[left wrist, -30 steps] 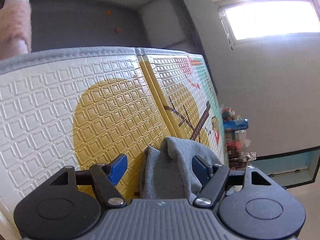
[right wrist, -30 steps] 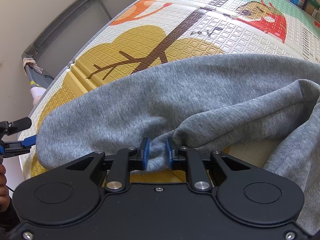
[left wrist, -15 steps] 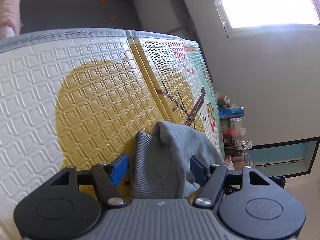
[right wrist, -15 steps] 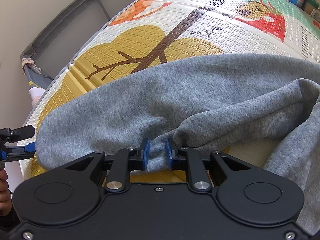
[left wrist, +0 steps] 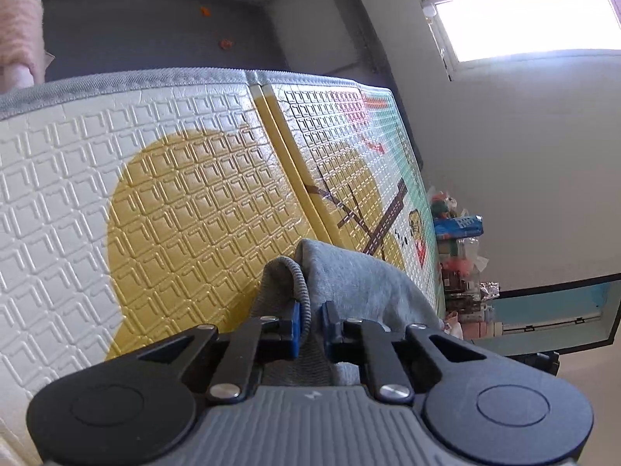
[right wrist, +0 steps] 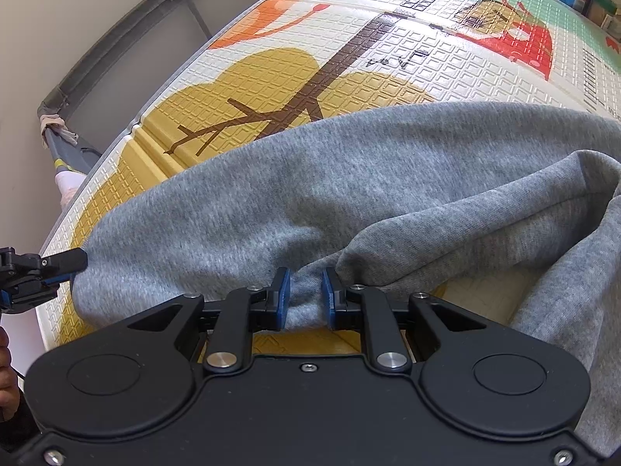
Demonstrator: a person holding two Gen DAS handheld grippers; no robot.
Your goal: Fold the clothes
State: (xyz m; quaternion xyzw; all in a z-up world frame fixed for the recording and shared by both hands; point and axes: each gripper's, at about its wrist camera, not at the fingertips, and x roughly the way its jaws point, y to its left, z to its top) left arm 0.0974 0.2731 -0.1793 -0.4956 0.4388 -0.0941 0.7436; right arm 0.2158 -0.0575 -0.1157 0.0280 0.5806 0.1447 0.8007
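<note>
My left gripper (left wrist: 309, 320) is closing on the ribbed hem of the grey sweatshirt (right wrist: 330, 194), the blue pads (left wrist: 295, 324) already squeezing the fabric at lower centre of its view. My right gripper (right wrist: 304, 295) is clamped on a bunched fold of the same garment, low in the middle of its own frame. The sweatshirt lies spread across the patterned play mat (right wrist: 271, 77), filling the lower right half of the right view, its left corner reaching the left gripper at the frame's far left edge.

As I judge it, this is the pick-up before a fold. To do it well I would let the left pads finish biting through the whole hem, not only the top layer, then raise both corners evenly and keep the edge between them taut so the cloth does not sag or twist. Toys and boxes (left wrist: 458, 229) sit beyond the mat's right edge, well clear.
</note>
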